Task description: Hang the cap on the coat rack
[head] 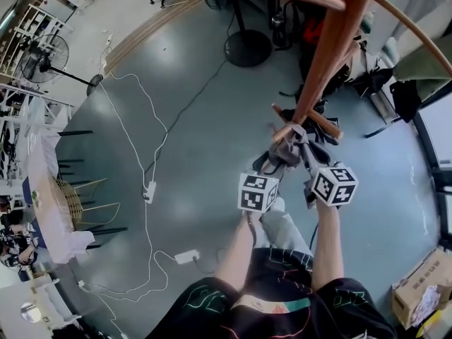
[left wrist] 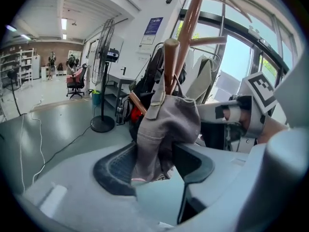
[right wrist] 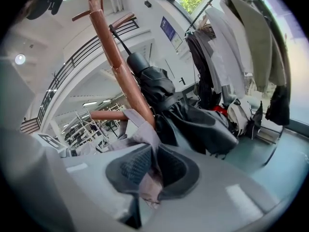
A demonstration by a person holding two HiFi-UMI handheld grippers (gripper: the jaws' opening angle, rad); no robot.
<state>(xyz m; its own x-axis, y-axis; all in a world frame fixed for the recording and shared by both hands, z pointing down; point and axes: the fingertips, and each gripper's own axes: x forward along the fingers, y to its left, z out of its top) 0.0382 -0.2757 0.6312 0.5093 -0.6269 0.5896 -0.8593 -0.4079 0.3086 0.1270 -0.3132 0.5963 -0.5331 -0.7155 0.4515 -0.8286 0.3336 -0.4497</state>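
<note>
A grey cap (left wrist: pixel 166 129) hangs by its strap over a short peg (left wrist: pixel 170 62) of the brown wooden coat rack (head: pixel 332 55). My left gripper (left wrist: pixel 154 166) is open, its jaws standing wide on either side of the hanging fabric. My right gripper (right wrist: pixel 153 166) is shut on a fold of the cap (right wrist: pixel 145 139), just below the rack's pole (right wrist: pixel 116 57). In the head view both grippers meet at the cap (head: pixel 286 150), low on the rack: the left gripper (head: pixel 277 162) beside the right gripper (head: pixel 304 147).
A black umbrella and dark jacket (right wrist: pixel 164 95) hang on the same rack. A fan's round base (head: pixel 247 48) stands behind it. White cables and a power strip (head: pixel 148 189) lie on the floor at left. A cardboard box (head: pixel 424 288) sits at the lower right.
</note>
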